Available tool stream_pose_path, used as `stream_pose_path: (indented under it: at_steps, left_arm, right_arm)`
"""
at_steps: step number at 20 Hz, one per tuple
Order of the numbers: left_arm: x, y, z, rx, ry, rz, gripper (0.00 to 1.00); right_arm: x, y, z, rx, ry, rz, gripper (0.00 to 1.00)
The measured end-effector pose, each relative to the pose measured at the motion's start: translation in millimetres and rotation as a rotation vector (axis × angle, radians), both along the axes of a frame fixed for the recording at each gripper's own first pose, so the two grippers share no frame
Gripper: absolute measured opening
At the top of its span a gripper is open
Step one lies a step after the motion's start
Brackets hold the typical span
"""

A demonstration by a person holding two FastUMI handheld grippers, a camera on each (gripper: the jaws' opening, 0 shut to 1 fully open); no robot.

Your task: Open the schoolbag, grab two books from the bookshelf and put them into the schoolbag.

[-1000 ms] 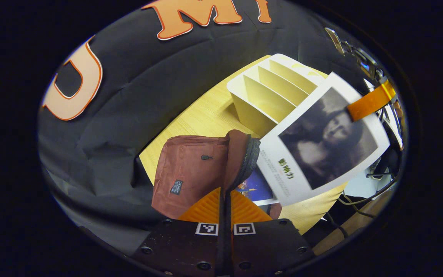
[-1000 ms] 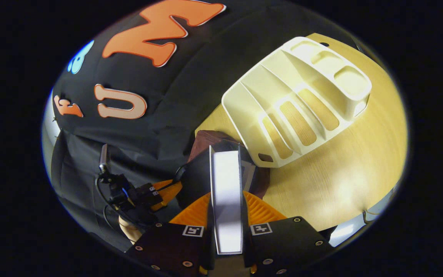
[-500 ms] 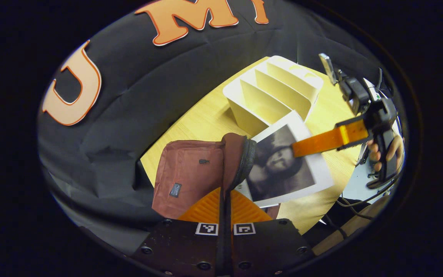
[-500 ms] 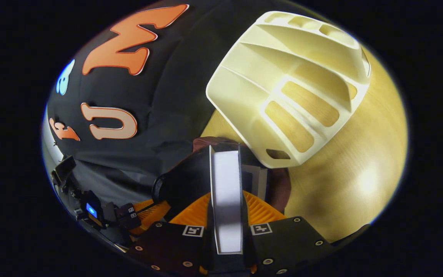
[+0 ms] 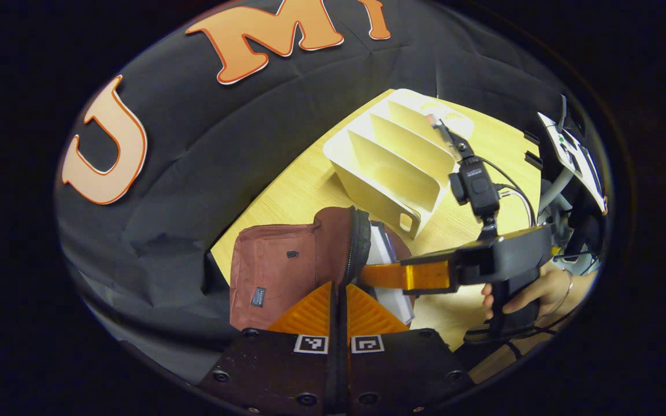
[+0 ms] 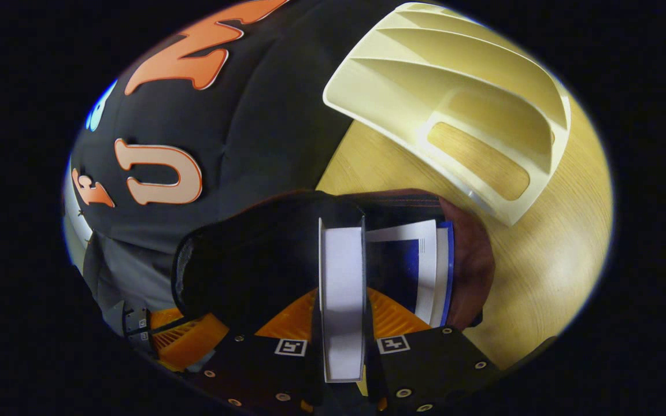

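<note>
**Black-draped booth, pale wood desk: book held in the open bag**

Black cloth hangs in folds behind a light wooden desk, whose grain catches a bright glare in the right gripper view. On the desk stands a cream shelf with slanted dividers, its slots bare; in the right gripper view it sits far and to the right. Near it, just in front, lies the reddish-brown bag, its zipped mouth open.

In the left gripper view, the left gripper has its fingers pressed together on the raised edge of the bag's flap, holding the mouth open. Its finger also shows at the lower left of the right gripper view.

The right gripper pinches a white-edged book seen edge-on, standing upright in the dark opening of the bag. Just to its right, inside the bag, a second book with a blue cover rests against the bag's wall. In the left gripper view the right gripper reaches into the mouth from the right, a hand gripping its handle at the desk's near right edge, cables trailing behind.
</note>
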State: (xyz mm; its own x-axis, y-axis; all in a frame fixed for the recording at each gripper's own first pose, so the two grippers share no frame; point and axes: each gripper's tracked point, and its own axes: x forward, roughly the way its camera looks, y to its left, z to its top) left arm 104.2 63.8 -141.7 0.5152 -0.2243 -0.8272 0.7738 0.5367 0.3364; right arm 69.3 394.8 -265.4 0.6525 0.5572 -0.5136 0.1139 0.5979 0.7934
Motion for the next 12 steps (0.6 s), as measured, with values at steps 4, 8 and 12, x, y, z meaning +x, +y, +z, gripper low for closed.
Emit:
stream_pose_path:
  at_steps: [4, 8, 12]
  left_arm:
    - [0.0, 6.4, -1.1, -0.007, 0.012, 0.014, 0.01]
    - [5.8, 11.3, -9.4, -0.008, 0.027, 0.022, 0.01]
    - [9.6, 16.2, -9.2, -0.008, 0.023, 0.032, 0.0]
  right_arm:
    - [-8.4, -5.5, -13.3, -0.069, 0.045, 0.058, 0.4]
    - [-23.6, -10.3, -26.3, -0.144, 0.09, 0.127, 0.69]
    - [-36.2, -19.0, -24.6, -0.189, 0.122, 0.153, 0.95]
